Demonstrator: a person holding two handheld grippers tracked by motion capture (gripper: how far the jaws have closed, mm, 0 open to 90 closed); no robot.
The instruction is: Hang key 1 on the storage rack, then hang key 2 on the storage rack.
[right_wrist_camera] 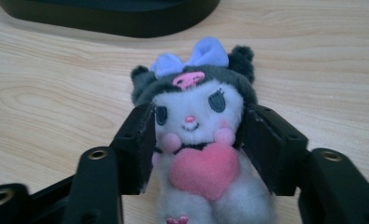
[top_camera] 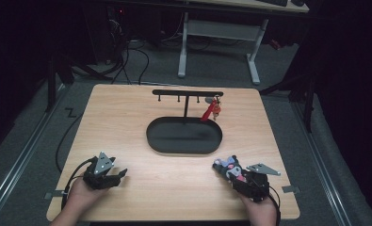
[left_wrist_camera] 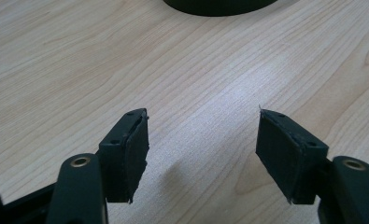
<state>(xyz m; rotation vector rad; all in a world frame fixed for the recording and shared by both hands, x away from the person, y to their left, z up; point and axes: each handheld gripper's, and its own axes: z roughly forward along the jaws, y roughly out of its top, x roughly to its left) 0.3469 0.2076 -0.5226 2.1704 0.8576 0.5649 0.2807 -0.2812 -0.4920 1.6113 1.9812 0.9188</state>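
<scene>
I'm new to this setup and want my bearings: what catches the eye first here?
The plush toy, white-faced with a dark hood, blue bow and pink heart, sits between the jaws of the right tool at the table's near right. Next comes the black oval tray at mid-table, with a red key charm hanging from the right end of the rack above it. The left tool rests open at near left.

I see a white plush (right_wrist_camera: 198,135) with grey hood, lilac bow, pink heart; black tray (top_camera: 184,136); pale wood-grain table (top_camera: 127,117).
</scene>
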